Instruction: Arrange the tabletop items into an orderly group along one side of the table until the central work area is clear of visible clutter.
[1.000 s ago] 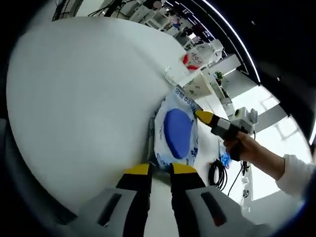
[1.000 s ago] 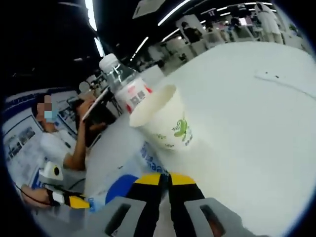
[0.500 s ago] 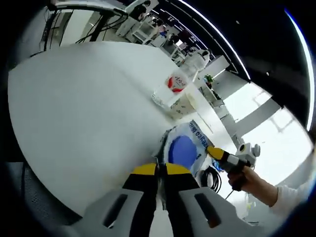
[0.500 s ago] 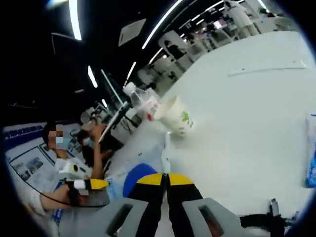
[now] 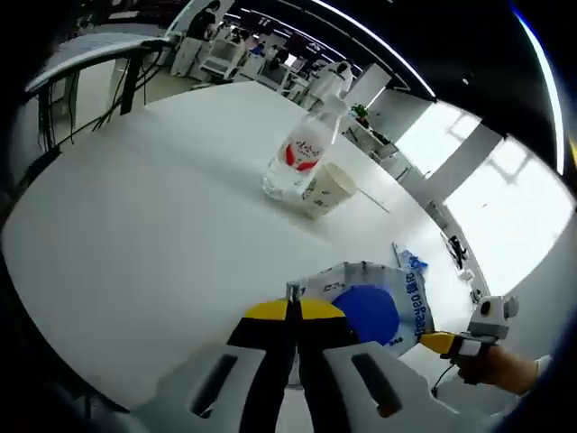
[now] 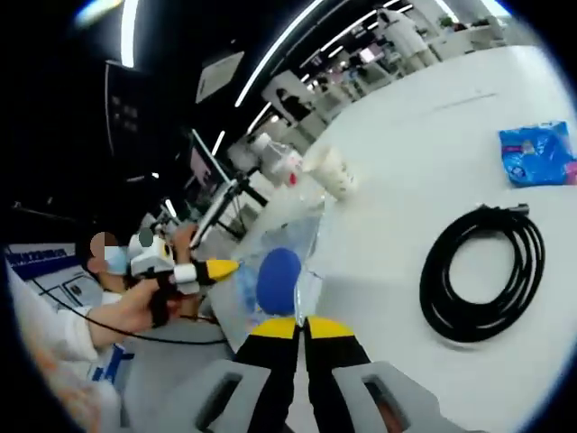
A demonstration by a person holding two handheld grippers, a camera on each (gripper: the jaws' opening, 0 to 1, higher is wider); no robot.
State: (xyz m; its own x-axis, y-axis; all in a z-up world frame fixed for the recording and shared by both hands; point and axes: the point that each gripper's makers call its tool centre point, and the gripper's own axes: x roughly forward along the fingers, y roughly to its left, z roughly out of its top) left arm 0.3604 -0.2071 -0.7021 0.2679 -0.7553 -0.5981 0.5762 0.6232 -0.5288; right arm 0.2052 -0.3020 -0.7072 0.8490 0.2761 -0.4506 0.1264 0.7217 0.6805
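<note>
A white plastic bag with a blue disc (image 5: 368, 305) hangs stretched between both grippers. My left gripper (image 5: 293, 311) is shut on one edge of it. My right gripper (image 5: 438, 343) pinches the opposite edge at the lower right of the left gripper view. In the right gripper view, my right gripper (image 6: 302, 326) is shut on the bag (image 6: 278, 276), and the left gripper (image 6: 220, 268) holds its far side, gripped by a hand (image 6: 149, 298). A clear water bottle (image 5: 300, 155) with a red label stands beside a paper cup (image 5: 326, 188) on the white table (image 5: 135, 207).
A coiled black cable (image 6: 482, 271) lies on the table (image 6: 406, 180) to the right of the bag. A blue packet (image 6: 539, 155) lies beyond it. The bottle (image 6: 284, 164) and cup (image 6: 333, 171) stand together farther back. Desks and people fill the room behind.
The bag has come away from the bottle and cup, still held at both edges. Both views have swung, bringing the cable and blue packet into the right gripper view.
</note>
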